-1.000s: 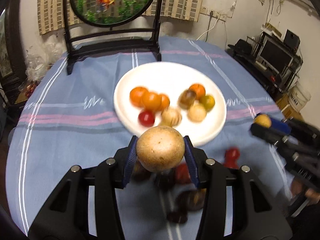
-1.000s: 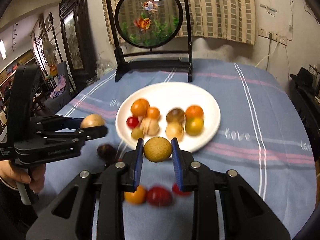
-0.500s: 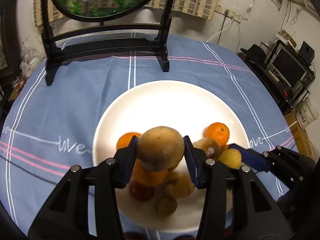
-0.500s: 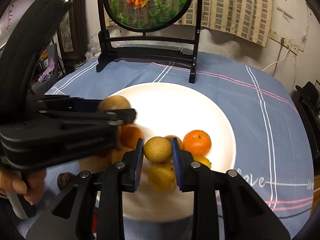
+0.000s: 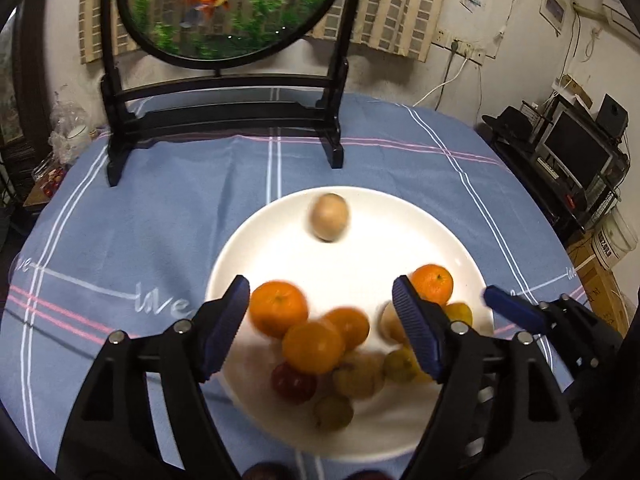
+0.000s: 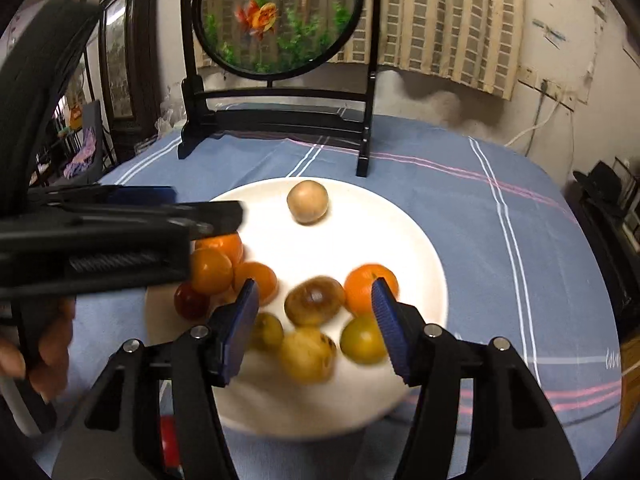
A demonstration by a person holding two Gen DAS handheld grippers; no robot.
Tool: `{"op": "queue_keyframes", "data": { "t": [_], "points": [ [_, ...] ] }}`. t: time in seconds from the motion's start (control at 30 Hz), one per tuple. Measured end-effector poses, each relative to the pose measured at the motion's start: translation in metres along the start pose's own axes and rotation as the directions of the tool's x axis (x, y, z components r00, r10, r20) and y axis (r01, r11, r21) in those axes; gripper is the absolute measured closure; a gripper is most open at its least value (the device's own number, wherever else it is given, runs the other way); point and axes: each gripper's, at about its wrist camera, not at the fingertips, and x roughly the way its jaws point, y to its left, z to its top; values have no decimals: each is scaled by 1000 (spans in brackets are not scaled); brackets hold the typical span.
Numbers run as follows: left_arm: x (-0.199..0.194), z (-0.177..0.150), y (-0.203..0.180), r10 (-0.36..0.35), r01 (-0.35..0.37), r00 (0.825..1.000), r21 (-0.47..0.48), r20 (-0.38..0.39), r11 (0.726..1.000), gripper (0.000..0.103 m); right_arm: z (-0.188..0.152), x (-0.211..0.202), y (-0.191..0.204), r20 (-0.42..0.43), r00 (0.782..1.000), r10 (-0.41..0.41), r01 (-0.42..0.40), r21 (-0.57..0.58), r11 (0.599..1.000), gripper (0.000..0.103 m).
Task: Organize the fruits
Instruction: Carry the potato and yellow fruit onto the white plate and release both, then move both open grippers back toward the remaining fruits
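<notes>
A white plate [image 5: 400, 240] [image 6: 384, 232] on the blue cloth holds several fruits: oranges [image 5: 278, 308], a dark red fruit [image 5: 292, 382], yellow and brown ones [image 6: 308, 354]. A tan round fruit [image 5: 329, 217] [image 6: 307, 202] lies blurred and alone on the plate's far side. My left gripper [image 5: 322, 328] is open and empty above the near fruit pile. My right gripper [image 6: 312, 328] is open and empty above the yellow and brown fruits. The left gripper also shows in the right wrist view [image 6: 120, 232], at the left.
A black stand with a round goldfish panel [image 5: 224, 112] [image 6: 276, 120] stands at the table's far side. Loose dark and red fruits [image 5: 264, 472] [image 6: 168, 440] lie on the cloth just before the plate. Shelves with electronics [image 5: 576, 152] stand off to the right.
Both grippers have opened and let go of their fruits. The tan fruit has dropped onto the far side of the plate. The right gripper's small fruit now lies among the pile.
</notes>
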Motion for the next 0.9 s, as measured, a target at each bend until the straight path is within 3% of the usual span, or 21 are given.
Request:
{"op": "queue_keyframes", "data": {
  "t": [0.07, 0.43, 0.7, 0.9],
  "points": [
    [-11, -8, 4, 10, -10, 1000, -5, -5, 1000, 13, -9, -12, -5, 4, 1000, 6, -7, 23, 1000, 44],
    [-79, -95, 19, 58, -58, 998, 7, 17, 998, 10, -83, -89, -42, 27, 999, 37, -43, 258, 965, 44],
    [-111, -147, 19, 82, -83, 996, 26, 17, 996, 8, -132, -118, -28, 19, 1000, -5, 0, 269, 963, 14],
    [-117, -177, 16, 95, -95, 995, 47, -6, 994, 8, -158, -120, -12, -20, 1000, 19, -14, 235, 972, 14]
  ]
}}
